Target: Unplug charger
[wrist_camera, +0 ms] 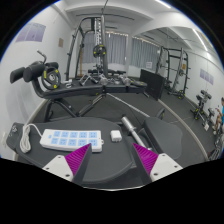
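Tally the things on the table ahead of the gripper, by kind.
Power strip: 1
Charger: 1
Total: 2, both on the table beyond the open gripper.

Beyond the dark table [150, 125], a weight bench [60, 85], cable machine [92, 45], blinds-covered windows [128, 48].

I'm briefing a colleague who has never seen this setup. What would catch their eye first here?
Probably the white power strip with its row of sockets, lying on the dark table just ahead of the left finger of the open hand-held gripper. Beside it, ahead of the fingers, a white charger stands out. Beyond the table, gym machines fill the room.
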`<state>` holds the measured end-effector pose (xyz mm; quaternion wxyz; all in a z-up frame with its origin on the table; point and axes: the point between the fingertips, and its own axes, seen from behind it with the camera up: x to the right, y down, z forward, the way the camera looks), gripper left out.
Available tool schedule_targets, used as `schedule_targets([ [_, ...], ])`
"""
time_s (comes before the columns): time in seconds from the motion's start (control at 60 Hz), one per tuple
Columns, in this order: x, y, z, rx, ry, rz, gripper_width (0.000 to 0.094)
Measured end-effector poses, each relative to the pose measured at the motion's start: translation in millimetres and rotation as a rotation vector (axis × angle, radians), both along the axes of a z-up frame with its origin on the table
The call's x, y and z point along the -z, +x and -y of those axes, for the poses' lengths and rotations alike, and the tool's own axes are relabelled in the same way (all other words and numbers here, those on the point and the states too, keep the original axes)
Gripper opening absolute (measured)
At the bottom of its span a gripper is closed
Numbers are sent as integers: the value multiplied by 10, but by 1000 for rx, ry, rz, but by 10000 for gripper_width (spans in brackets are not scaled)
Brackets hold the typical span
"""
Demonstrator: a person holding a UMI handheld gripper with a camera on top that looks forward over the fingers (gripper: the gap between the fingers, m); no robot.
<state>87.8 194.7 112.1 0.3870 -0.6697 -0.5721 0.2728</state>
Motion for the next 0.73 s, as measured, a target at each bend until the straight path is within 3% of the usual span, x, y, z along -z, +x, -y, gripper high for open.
schedule_targets([
  [0.3, -525, 1442, 689, 21, -54, -33, 850],
  [0.5, -679, 1753, 896, 10, -20, -50, 852],
  [0.733, -672, 1827, 1138, -20, -44, -55, 850],
])
